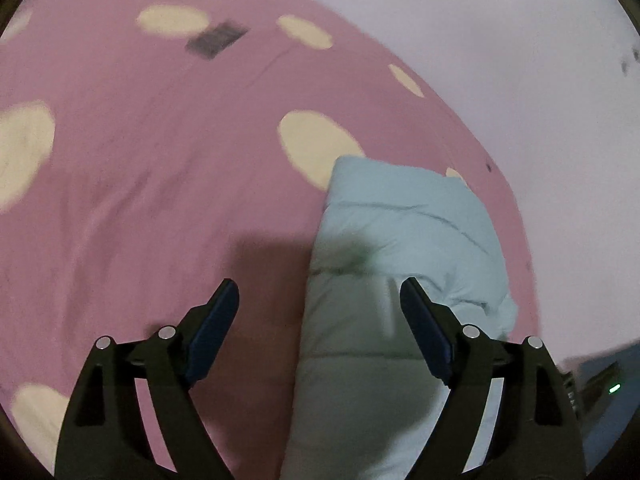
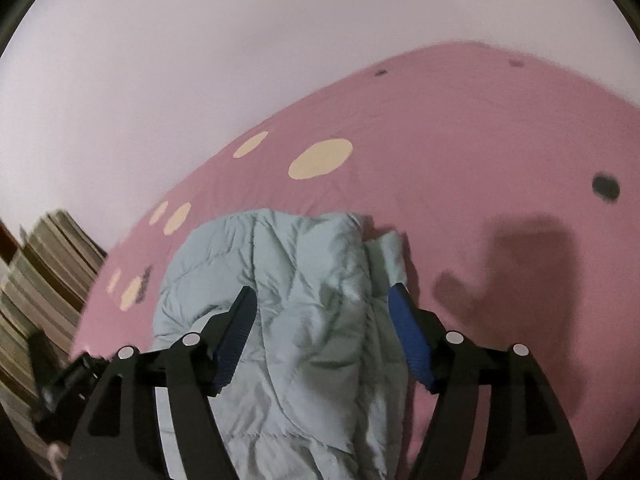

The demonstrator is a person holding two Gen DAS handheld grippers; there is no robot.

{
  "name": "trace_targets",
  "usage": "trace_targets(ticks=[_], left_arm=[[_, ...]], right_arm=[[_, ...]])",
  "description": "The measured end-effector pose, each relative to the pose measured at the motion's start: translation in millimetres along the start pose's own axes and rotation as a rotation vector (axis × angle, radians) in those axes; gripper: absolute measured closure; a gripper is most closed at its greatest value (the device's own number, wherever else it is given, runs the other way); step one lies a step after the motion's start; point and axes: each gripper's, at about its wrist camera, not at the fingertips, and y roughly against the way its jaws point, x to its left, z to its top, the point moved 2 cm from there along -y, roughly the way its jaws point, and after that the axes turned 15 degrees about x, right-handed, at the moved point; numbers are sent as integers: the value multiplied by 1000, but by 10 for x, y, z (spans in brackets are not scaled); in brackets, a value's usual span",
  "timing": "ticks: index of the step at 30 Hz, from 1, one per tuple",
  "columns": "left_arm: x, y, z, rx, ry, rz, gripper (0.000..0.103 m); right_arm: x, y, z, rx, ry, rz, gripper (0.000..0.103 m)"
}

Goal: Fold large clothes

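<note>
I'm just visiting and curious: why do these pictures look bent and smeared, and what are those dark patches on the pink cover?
Left wrist view: fisheye curves the pink bedspread; its cream spots are motion-blurred; a shadow falls beside the light blue puffer jacket. Right wrist view: sharper; a gripper-shaped shadow lies right of the jacket.

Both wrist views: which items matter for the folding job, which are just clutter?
Job:
- light blue puffer jacket, bunched on the bed
- left tool, open, over the jacket's edge
- right tool, open, straddling the jacket

Lying about:
- pink dotted bedsheet
- dark flat object, too blurred to identify
- striped stack beside the bed
</note>
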Motion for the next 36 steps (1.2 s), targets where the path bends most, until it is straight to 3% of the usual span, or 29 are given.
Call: trace_targets(ticks=[4,14,27,31,36], left_arm=[[121,-63,-112,18,62,-66,20],[24,-165,-207,33,30,-116,14],[-58,-313,-205,59,1,-132,15],[-68,-346,-232,89,-6,-163,31],[-98,-369,-260,98,-32,-173,42]], right_arm=[[-172,-81,-71,33,-75,42,35],[-418,-386,-227,126,-221,184,32],[-359,-435,-360,146,-211,224,31],[-271,-466,-415,161,-188,219,42],[-266,-496,-493,178,-207,261,56]])
